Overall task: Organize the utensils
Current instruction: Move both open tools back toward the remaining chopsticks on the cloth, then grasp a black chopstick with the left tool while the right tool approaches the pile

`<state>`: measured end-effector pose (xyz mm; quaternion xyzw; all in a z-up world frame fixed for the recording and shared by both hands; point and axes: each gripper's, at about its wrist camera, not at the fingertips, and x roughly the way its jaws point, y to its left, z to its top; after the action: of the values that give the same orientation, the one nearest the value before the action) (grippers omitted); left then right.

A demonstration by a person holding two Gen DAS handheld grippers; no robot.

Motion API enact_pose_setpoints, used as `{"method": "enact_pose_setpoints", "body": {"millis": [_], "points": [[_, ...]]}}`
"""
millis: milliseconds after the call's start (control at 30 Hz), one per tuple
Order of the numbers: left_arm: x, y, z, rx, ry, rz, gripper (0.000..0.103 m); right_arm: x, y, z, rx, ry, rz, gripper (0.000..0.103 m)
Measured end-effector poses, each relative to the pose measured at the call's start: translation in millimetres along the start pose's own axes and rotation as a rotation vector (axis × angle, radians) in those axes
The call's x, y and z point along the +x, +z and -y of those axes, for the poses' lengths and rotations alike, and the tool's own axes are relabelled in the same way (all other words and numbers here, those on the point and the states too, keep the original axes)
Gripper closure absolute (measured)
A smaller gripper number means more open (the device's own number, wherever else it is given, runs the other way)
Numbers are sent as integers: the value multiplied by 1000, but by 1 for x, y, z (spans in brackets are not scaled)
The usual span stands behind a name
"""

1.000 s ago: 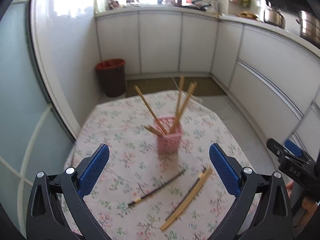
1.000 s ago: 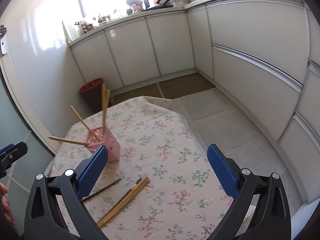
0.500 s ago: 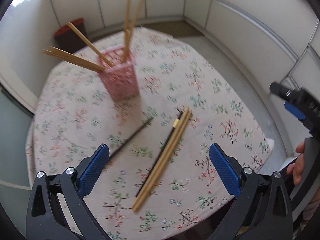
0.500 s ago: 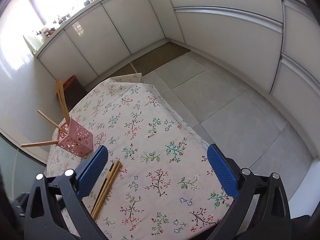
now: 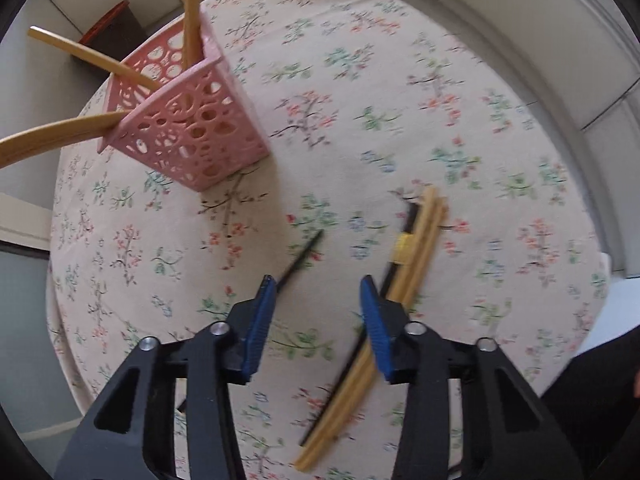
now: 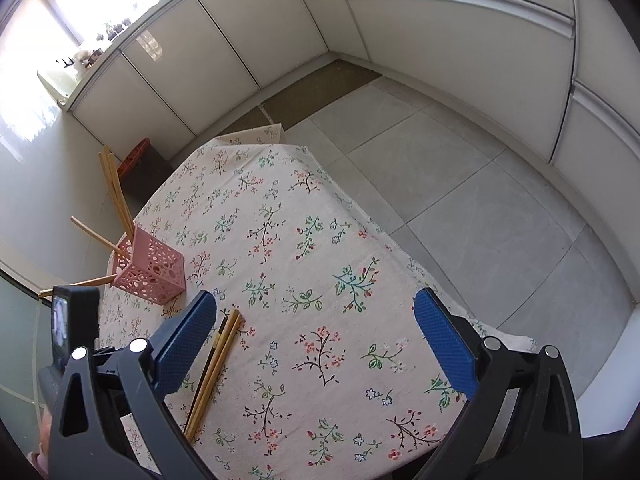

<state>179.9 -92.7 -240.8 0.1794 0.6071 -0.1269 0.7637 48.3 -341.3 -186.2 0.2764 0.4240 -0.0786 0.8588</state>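
Observation:
A pink perforated holder [image 5: 188, 120] stands on the floral tablecloth with several wooden chopsticks [image 5: 56, 136] leaning out of it; it also shows in the right wrist view [image 6: 150, 272]. A bundle of wooden and black chopsticks [image 5: 412, 256] lies on the cloth, also seen in the right wrist view [image 6: 218, 356]. A single black chopstick [image 5: 300, 258] lies left of it. My left gripper [image 5: 318, 296] is low over the cloth, half closed and empty, its fingers between the two. My right gripper [image 6: 316, 328] is wide open and empty above the table.
The round table [image 6: 280, 184] stands in a kitchen corner with white cabinets [image 6: 460, 40] and tiled floor [image 6: 460, 184] to the right. A red-rimmed bin [image 6: 136, 156] stands behind the table. The left gripper's body [image 6: 72, 328] is at the right view's left edge.
My left gripper has dropped toward the cloth and closed partway, coming close over the loose chopsticks. My right gripper has moved slightly closer above the table and stays wide open.

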Motion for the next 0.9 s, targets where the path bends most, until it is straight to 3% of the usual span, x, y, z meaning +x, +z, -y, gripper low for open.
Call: {"method": "enact_pose_setpoints", "body": {"millis": [100,167,467,567,633,733,900], "points": [[-2,-2,3,18,-53,32,76,2,0,1,10,3,-12,7],[-3,0,7,28,-41,47,79,4,-1,1,16,0,-19,7],[23,13,-11,15,4,-45,79,11,-1,-2,14,55,-70,7],[34,7,-22,30,-8,-82,78,14,-3,-5,11,104,-102,7],[33,2,-29,34,-37,-55,77,18,-4,-9,7,126,-126,7],[33,-4,-35,37,-75,-40,89,26,-6,-15,23,175,-180,7],[29,-27,-36,8,-78,11,99,47,-6,-44,40,258,-261,7]]}}
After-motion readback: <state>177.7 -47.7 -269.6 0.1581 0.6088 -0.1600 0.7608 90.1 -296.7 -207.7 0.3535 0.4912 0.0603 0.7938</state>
